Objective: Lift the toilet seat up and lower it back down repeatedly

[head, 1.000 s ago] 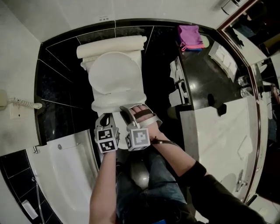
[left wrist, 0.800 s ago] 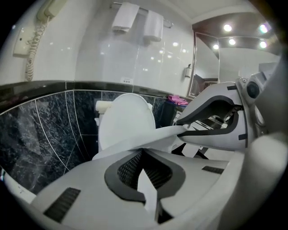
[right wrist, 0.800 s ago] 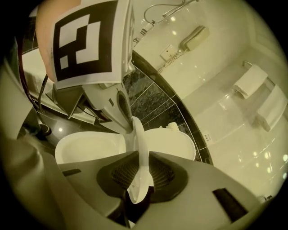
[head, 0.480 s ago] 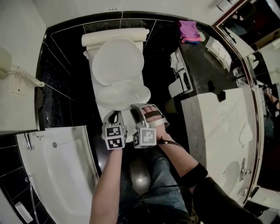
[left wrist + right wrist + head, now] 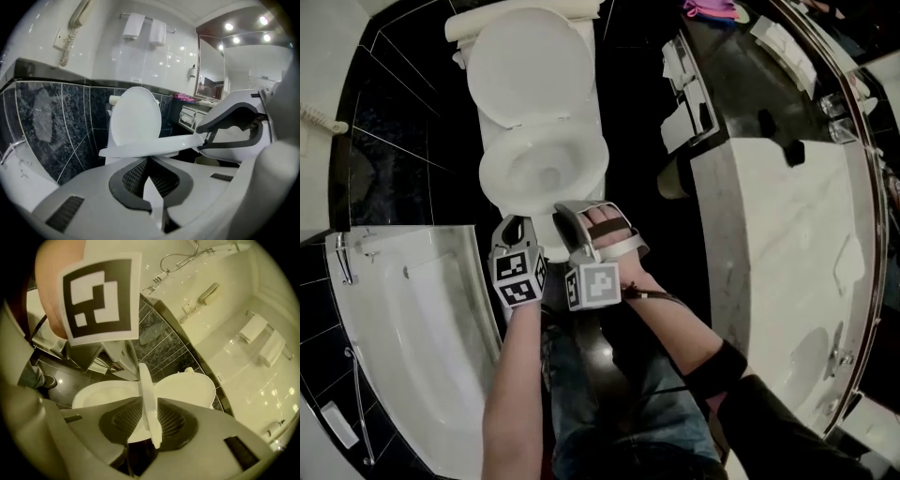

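A: Start on the left. What is the left claw (image 5: 517, 228) doing?

B: Its jaws are drawn almost together, on nothing. It hangs just left of the right claw, near the front lip of the toilet seat (image 5: 150, 146), which crosses its own view as a thin flat slab ahead of the tips.

A: And the seat itself?

B: It is low over the bowl (image 5: 546, 171), with its front edge nearest the claws and its long axis running away to the hinge under the upright lid (image 5: 530, 66). I can't tell whether it rests on the rim.

A: So the right claw (image 5: 570, 214) is the one that matters.

B: I'd say so. It is rolled so its pads stand above and below the lip, and the lip lies between them. But the jaws have just been opening and stand about half wide, with a gap on either side, so there is no pinch.

A: What does each view add?

B: The head view gives the layout but hides that gap. Only the right gripper view shows the slab edge-on and loose. A fresh lift would need those jaws closed again.
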Motion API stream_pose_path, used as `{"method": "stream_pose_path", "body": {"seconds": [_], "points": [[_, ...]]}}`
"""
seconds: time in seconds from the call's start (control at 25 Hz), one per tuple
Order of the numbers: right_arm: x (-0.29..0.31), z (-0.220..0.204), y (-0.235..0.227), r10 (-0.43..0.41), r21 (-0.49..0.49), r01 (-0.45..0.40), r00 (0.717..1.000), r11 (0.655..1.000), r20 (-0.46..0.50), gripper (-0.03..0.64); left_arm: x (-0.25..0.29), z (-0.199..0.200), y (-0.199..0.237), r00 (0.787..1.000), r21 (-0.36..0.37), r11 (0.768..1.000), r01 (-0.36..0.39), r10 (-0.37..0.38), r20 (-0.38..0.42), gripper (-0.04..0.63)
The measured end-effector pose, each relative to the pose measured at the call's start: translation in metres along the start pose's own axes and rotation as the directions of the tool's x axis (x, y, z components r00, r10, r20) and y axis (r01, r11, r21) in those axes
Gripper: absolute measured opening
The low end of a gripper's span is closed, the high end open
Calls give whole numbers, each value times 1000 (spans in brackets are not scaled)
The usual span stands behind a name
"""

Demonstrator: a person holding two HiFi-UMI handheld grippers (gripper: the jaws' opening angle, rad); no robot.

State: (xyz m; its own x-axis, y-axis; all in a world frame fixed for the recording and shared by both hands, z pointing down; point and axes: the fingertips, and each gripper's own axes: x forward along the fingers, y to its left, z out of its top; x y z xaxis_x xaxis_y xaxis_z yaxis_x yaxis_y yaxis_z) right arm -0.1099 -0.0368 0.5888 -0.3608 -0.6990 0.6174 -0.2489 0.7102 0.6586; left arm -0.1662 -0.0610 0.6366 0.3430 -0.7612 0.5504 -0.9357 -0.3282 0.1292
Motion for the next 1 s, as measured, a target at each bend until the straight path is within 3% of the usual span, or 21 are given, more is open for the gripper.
{"method": "stream_pose_path", "body": {"seconds": [0.2, 0.44, 0.72, 0.84, 1.0], "points": [[-29, -35, 60, 20, 124, -26, 999, 992, 47, 114, -7, -59, -9, 999, -14, 999, -38, 38, -22, -14], [-32, -82, 105, 1, 254, -6, 1000, 967, 20, 78, -3, -122, -11, 998, -14, 998, -62, 62, -18, -14], [-21, -117, 140, -53, 412, 49, 999, 910, -2, 18, 10, -188, -12, 998, 42, 998, -46, 48, -45, -14], [-12, -133, 150, -61, 561, 55, 998, 826, -8, 17, 17, -209, -12, 998, 66, 997, -35, 39, -58, -14], [-4, -160, 152, -69, 760, 73, 997, 646, -36, 17, 26, -235, -11, 996, 91, 996, -18, 26, -89, -14]]}}
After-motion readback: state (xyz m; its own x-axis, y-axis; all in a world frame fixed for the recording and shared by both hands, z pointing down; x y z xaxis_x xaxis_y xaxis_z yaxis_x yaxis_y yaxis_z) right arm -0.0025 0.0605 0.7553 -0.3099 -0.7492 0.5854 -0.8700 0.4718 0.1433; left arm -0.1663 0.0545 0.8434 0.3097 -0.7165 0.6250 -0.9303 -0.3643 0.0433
